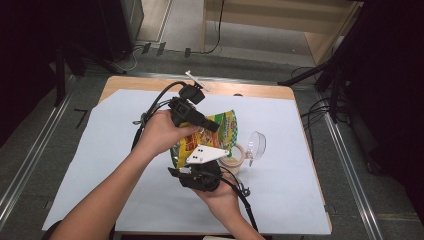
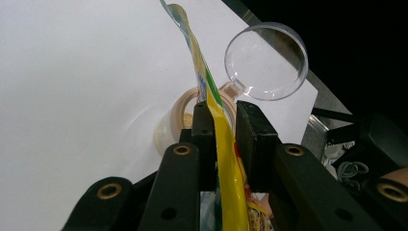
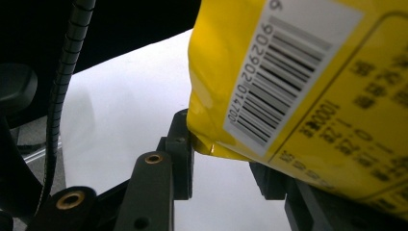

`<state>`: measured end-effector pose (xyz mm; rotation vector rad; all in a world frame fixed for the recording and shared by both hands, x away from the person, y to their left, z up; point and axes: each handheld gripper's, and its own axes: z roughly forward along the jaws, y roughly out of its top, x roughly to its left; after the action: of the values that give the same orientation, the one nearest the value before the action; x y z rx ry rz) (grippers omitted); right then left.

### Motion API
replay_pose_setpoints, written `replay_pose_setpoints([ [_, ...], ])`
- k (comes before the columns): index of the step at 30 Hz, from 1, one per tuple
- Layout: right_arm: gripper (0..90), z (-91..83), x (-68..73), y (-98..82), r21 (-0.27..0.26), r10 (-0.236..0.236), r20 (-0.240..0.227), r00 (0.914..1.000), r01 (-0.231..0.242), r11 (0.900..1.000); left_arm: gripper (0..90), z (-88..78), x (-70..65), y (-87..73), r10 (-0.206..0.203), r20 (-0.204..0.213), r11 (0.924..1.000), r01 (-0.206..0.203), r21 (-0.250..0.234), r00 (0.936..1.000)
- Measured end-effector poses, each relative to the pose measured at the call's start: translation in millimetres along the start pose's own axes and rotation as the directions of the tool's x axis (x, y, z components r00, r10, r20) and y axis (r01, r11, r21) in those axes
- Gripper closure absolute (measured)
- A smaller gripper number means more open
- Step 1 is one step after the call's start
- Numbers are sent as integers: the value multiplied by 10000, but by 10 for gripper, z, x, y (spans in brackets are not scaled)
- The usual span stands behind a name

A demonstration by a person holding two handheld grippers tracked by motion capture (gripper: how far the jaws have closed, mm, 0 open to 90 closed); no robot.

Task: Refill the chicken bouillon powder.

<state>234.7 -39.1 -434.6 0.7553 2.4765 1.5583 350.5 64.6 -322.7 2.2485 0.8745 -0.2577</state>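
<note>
A yellow snack bag (image 1: pixel 227 125) with green and red print is held up over the white sheet between my two grippers. From the left, my left gripper (image 1: pixel 215 127) reaches in and is shut on the bag's thin sealed edge (image 2: pixel 197 53); in the left gripper view (image 2: pixel 223 120) both pads close on that edge. My right gripper (image 1: pixel 200 161) comes from the near side, under its white three-cornered plate. In the right gripper view (image 3: pixel 223 161) the bag's barcode end (image 3: pixel 298 72) sits between the jaws, and the left pad (image 3: pixel 184 144) touches it.
A beige tape roll (image 1: pixel 235 157) (image 2: pixel 175 120) lies on the white sheet (image 1: pixel 125 165) just right of the bag, with a clear plastic scoop cup (image 1: pixel 256 145) (image 2: pixel 266 60) beside it. A white stick-like object (image 1: pixel 197 80) lies at the table's far edge. Cables run across the floor beyond.
</note>
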Motion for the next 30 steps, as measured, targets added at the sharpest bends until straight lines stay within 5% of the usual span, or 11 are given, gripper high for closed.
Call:
replay_pose_setpoints([
  [30,660,-26,-12,-8,-32,-8,78,10000,8,10000,791,24,-28,28,82,-24,9999,-81,72,10000],
])
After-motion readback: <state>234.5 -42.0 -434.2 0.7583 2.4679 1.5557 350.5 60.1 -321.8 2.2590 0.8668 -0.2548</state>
